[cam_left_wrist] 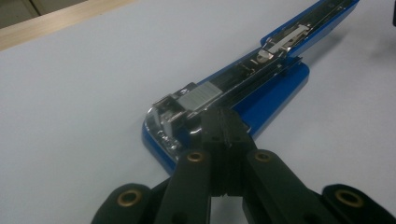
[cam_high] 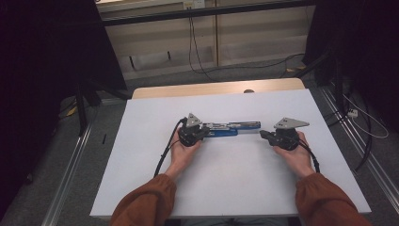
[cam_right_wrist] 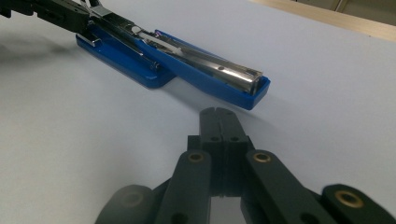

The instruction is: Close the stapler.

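White tabletop [cam_high: 226,179] lay bare around a blue stapler [cam_high: 230,128], swung open flat at mid-table. Judging by this, staple loading was in hand: the left gripper [cam_left_wrist: 223,122], jaws closed with nothing visibly between them, pressed at the magazine's staple strip [cam_left_wrist: 201,97]. The right gripper [cam_right_wrist: 219,117] sat closed and empty just beside the stapler's far end. Next likely came folding it shut; nothing blocked that.

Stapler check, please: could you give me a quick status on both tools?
Left tool shut, tips over the open blue stapler, at its staple channel. Right tool shut, empty, just short of the stapler's far end. Nothing in the way on the table.
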